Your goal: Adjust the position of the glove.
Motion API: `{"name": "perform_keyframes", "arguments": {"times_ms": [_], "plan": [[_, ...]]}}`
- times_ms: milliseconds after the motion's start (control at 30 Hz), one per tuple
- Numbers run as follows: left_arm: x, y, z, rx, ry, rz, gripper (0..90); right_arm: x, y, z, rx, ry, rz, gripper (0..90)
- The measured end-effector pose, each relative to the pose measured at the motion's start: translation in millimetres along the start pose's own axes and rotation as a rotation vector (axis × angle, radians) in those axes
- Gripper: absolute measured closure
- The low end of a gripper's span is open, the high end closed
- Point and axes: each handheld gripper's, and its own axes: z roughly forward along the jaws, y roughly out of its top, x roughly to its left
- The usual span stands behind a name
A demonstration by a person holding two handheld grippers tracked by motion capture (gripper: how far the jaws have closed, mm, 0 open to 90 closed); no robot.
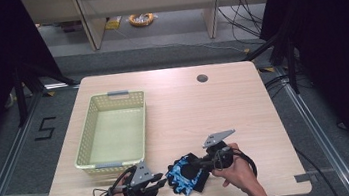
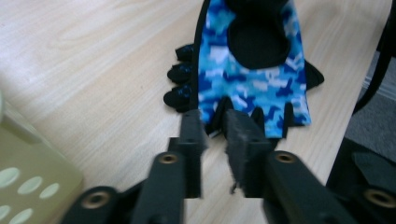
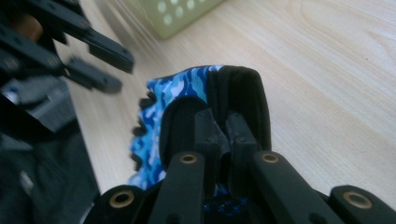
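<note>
A blue camouflage fingerless glove (image 1: 186, 175) with black trim lies near the table's front edge, between my two grippers. My right gripper (image 1: 197, 164) is shut on the glove's black cuff (image 3: 243, 93), which stands lifted off the wood. In the right gripper view its jaws (image 3: 222, 126) pinch that cuff fold. My left gripper (image 1: 161, 181) sits at the glove's finger end with a small gap between its jaws. In the left gripper view its tips (image 2: 212, 123) reach the edge of the glove (image 2: 252, 79) without pressing on it. Black finger stubs (image 2: 180, 86) stick out at one side.
A pale green perforated basket (image 1: 84, 139) stands on the left half of the table, just behind my left gripper. A round cable hole (image 1: 202, 78) lies at the table's far right. The table's front edge runs right under both hands.
</note>
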Motion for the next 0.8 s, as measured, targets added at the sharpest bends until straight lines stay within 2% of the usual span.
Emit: {"name": "perform_keyframes", "arguments": {"times_ms": [33, 67, 100, 133, 167, 200, 233, 267, 300, 333, 367, 400, 433, 467, 500, 533, 567, 600, 633, 700, 733, 767, 800], "plan": [[0.3, 0.5, 0.0, 0.006, 0.001, -0.015, 61.0, 0.1, -0.4, -2.4, -0.014, 0.026, 0.027, 86.0], [2.2, 1.4, -0.4, 0.01, 0.009, 0.006, 57.5, -0.1, -0.9, -5.0, -0.026, 0.021, 0.035, 85.9], [3.0, 1.3, 0.1, -0.001, 0.015, 0.011, 56.8, -1.0, -1.7, -5.7, -0.041, 0.03, 0.034, 86.0], [2.9, 1.9, 0.3, -0.008, 0.01, -0.007, 55.2, -0.3, -1.9, -7.4, -0.046, 0.032, 0.042, 86.0], [4.3, 3.1, -0.4, 0.002, 0.007, -0.012, 53.2, 0.9, -2.4, -9.8, -0.049, 0.01, 0.043, 85.9], [3.8, 2.5, 0.9, -0.014, 0.022, -0.028, 51.9, 2.5, -3.0, -10.8, -0.061, 0.034, 0.071, 85.9], [4.9, 3.0, 1.1, -0.008, 0.016, -0.031, 51.3, 0.9, -3.2, -13.0, -0.078, 0.015, 0.058, 85.9], [3.9, 2.5, 1.8, -0.004, 0.023, -0.056, 49.8, 0.2, -3.4, -13.7, -0.102, 0.032, 0.071, 85.9], [3.1, 1.7, 3.6, -0.016, 0.011, -0.069, 48.6, -0.1, -3.4, -15.3, -0.123, 0.033, 0.092, 85.9], [4.9, 2.2, 1.5, 0.028, -0.001, -0.043, 48.6, 2.2, -4.0, -17.9, -0.131, 0.024, 0.141, 85.9], [2.9, 1.6, 3.3, 0.008, 0.005, -0.035, 48.5, 0.8, -5.4, -17.5, -0.168, 0.026, 0.148, 85.9], [0.1, 1.2, 4.8, 0.002, 0.006, -0.053, 48.2, 0.8, -6.8, -19.0, -0.179, 0.014, 0.17, 85.9], [0.1, 1.2, 4.8, 0.002, 0.006, -0.053, 47.9, 0.8, -6.8, -19.0, -0.179, 0.014, 0.17, 85.9], [-1.9, 1.4, 7.4, 0.016, -0.004, -0.037, 47.1, -0.6, -10.6, -20.1, -0.227, -0.008, 0.194, 85.9], [-1.9, 1.4, 7.4, 0.016, -0.004, -0.037, 46.4, 0.7, -12.7, -20.7, -0.243, -0.013, 0.22, 85.9], [-5.8, 1.4, 11.1, 0.022, -0.008, -0.047, 45.5, 0.5, -15.2, -19.8, -0.267, -0.028, 0.225, 85.9], [-5.8, 1.4, 11.1, 0.022, -0.008, -0.047, 44.6, 0.5, -15.2, -19.8, -0.267, -0.028, 0.225, 85.9], [-7.1, 1.6, 13.2, 0.024, -0.016, -0.05, 44.6, 4.4, -17.1, -19.3, -0.269, -0.032, 0.265, 85.9], [-8.3, 2.6, 17.2, 0.026, -0.009, -0.054, 44.0, 4.2, -21.3, -17.4, -0.297, -0.052, 0.257, 85.9], [-7.4, 4.9, 18.4, 0.026, -0.01, -0.041, 43.0, 7.0, -24.2, -15.1, -0.32, -0.059, 0.299, 85.9], [-6.5, 5.4, 18.8, 0.036, 0.003, -0.041, 43.0, 5.8, -25.7, -15.2, -0.325, -0.067, 0.297, 85.9], [-6.5, 5.4, 18.8, 0.036, 0.003, -0.041, 43.0, 7.2, -27.1, -14.8, -0.337, -0.06, 0.32, 85.8], [-7.2, 5.9, 19.8, 0.022, -0.005, -0.056, 43.2, 7.8, -28.7, -12.9, -0.346, -0.067, 0.332, 85.8]]}}
